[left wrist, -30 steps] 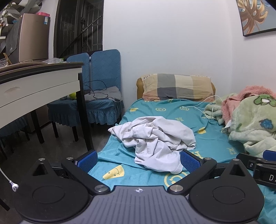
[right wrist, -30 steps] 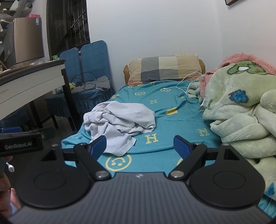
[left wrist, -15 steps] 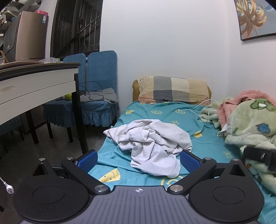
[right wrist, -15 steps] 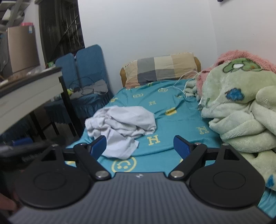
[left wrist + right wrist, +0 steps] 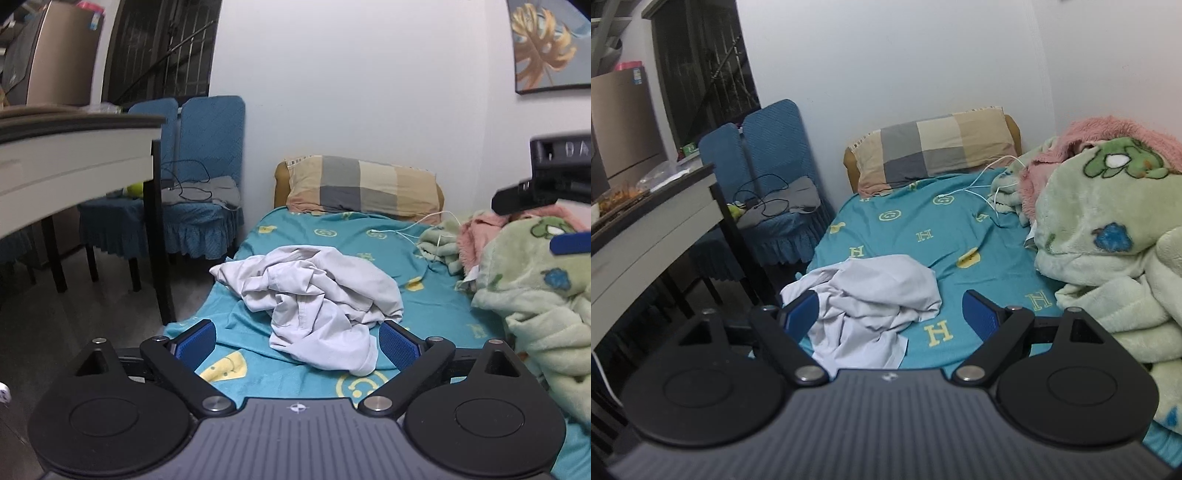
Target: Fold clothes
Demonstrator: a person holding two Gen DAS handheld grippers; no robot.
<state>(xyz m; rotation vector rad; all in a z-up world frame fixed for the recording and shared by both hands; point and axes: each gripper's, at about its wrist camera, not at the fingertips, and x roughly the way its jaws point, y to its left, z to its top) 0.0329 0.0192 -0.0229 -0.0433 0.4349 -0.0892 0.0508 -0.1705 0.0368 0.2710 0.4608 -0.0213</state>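
Observation:
A crumpled white garment [image 5: 314, 291] lies in a heap on the teal bed sheet [image 5: 436, 306], near the foot of the bed on its left side. My left gripper [image 5: 297, 341] hovers just short of the heap. Its jaws are closing slightly but still stand wide, and the blue pads touch no cloth. In the right wrist view the same garment [image 5: 871, 295] sits low and left, below my right gripper [image 5: 892, 314], which is open and holds nothing. One of the right gripper's fingers [image 5: 570, 243] shows at the right edge of the left wrist view, above the blankets.
Green and pink blankets [image 5: 1108, 236] are piled along the bed's right side. A checked pillow [image 5: 362, 188] and a white cable [image 5: 990, 184] lie at the head. A desk [image 5: 74, 158] and blue chairs [image 5: 207, 177] stand left of the bed.
The right gripper has risen, climbing from the lower right to the upper right of the left wrist view. The left gripper has edged toward the garment, which has not moved.

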